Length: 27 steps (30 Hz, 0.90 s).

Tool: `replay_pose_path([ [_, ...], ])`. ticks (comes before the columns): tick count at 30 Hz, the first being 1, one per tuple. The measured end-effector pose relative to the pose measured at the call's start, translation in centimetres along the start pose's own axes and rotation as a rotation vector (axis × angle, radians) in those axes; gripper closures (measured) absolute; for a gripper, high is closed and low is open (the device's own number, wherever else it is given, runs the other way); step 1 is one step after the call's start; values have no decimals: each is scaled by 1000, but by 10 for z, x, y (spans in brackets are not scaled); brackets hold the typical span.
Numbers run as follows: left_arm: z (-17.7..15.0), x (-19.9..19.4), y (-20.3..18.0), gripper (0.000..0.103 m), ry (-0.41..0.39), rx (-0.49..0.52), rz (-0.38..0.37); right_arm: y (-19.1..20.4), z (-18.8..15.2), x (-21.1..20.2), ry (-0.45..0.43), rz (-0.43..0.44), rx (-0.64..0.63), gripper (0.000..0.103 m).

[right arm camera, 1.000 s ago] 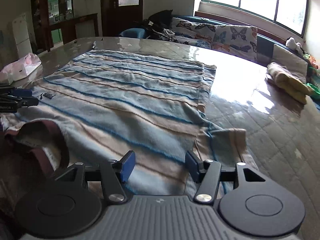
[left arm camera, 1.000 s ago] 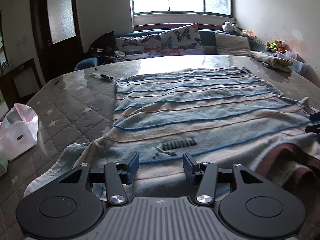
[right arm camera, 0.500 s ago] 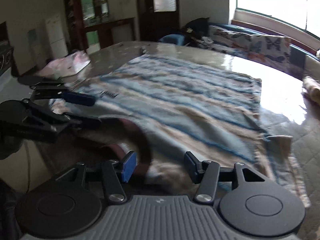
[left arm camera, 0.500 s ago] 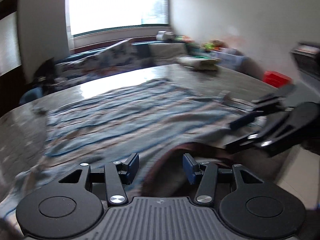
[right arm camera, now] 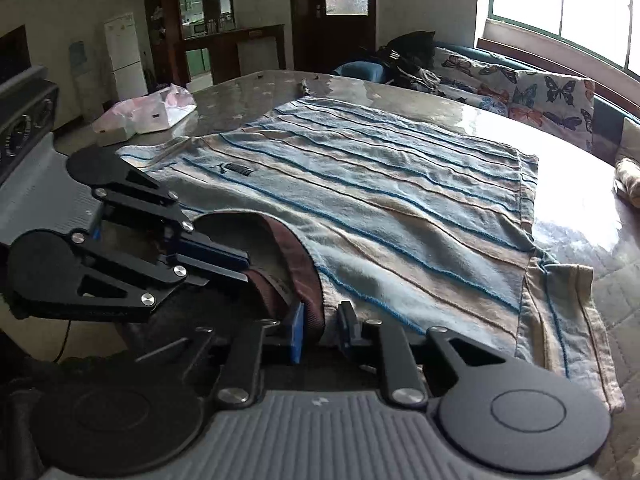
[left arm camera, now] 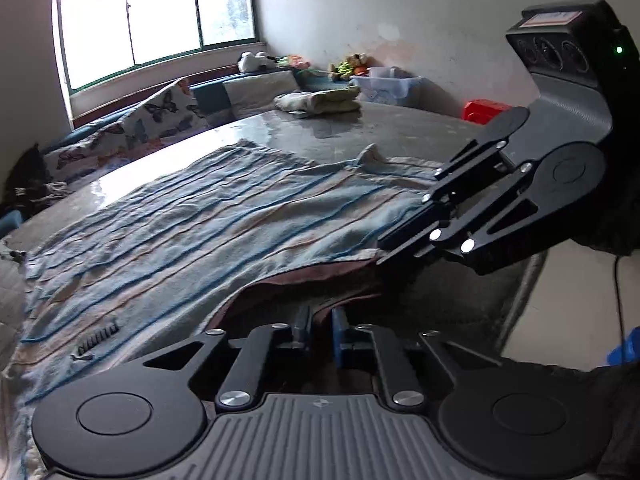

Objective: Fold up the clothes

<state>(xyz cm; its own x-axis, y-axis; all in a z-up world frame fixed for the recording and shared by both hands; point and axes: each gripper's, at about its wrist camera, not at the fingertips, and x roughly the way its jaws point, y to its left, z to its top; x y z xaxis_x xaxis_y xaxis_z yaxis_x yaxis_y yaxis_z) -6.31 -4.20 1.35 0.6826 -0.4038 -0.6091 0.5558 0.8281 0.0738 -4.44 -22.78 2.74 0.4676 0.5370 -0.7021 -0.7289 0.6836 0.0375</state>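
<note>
We find the shirt (right arm camera: pixel 380 200) spread flat across the table (right arm camera: pixel 560 184), filling the middle of both frames, its maroon collar (right arm camera: pixel 308 276) at the lower centre. The left gripper (left arm camera: pixel 320 328), at the bottom centre of its own view, has its fingers drawn nearly together on the collar edge. The right gripper (right arm camera: pixel 320 328) likewise pinches the collar band between its blue pads (right arm camera: pixel 298 332), while a folded cloth (left arm camera: pixel 320 100) lies on the table at upper centre of the left view.
</note>
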Motion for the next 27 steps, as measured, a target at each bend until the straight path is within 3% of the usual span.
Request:
replay_pose_path([
  [5, -7, -2, -2, 93, 26, 23, -51, 3, -4, -2, 50, 21, -45, 86],
  [7, -9, -3, 1, 90, 36, 21, -63, 3, -3, -1, 71, 38, -53, 81],
  [11, -1, -22, 22, 90, -20, -10, -79, -1, 9, -12, 35, 64, -47, 80],
  [15, 8, -31, 45, 90, -62, -73, 9, -10, 23, -10, -18, 41, -31, 80],
  [20, 6, -4, 81, 90, 11, -242, 121, -13, 28, 14, -32, 19, -9, 80],
  [24, -7, 6, 82, 89, 65, -215, 149, -16, 33, 34, -43, 1, 8, 68],
  [27, -11, -2, 79, 82, 68, -195, 164, -16, 32, 45, -29, 1, 11, 68],
])
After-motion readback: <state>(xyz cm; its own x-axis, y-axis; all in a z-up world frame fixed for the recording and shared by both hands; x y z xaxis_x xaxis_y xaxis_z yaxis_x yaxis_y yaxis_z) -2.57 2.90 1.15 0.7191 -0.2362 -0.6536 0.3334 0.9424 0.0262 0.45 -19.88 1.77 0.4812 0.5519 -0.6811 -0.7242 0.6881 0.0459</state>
